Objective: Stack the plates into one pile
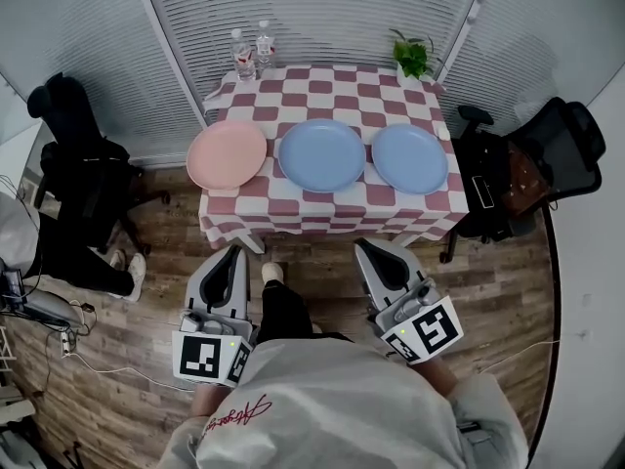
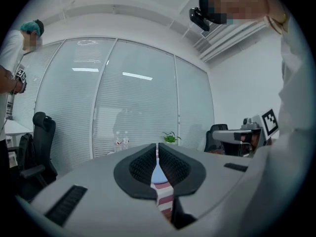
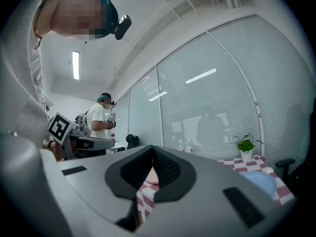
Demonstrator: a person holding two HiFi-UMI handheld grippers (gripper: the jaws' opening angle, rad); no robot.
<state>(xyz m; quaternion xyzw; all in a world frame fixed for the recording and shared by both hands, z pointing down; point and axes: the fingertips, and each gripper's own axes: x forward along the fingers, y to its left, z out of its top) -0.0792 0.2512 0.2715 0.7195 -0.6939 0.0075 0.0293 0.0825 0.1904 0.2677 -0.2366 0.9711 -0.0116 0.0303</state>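
Three plates lie in a row on the checked table (image 1: 322,91): a pink plate (image 1: 227,153) at the left, a blue plate (image 1: 321,153) in the middle and a second blue plate (image 1: 409,156) at the right. My left gripper (image 1: 234,253) and right gripper (image 1: 367,249) are held side by side over the floor, short of the table's near edge, both shut and empty. In the left gripper view the left gripper (image 2: 157,149) shows a sliver of blue plate (image 2: 157,174) through its jaws. The right gripper (image 3: 152,154) shows a bit of the pink plate (image 3: 152,177).
Two water bottles (image 1: 251,52) stand at the table's far left, a small potted plant (image 1: 411,55) at the far right. Black office chairs (image 1: 78,174) flank the table, with another chair (image 1: 532,164) on the right. Cables lie on the wooden floor at left. Another person (image 3: 102,122) stands in the background.
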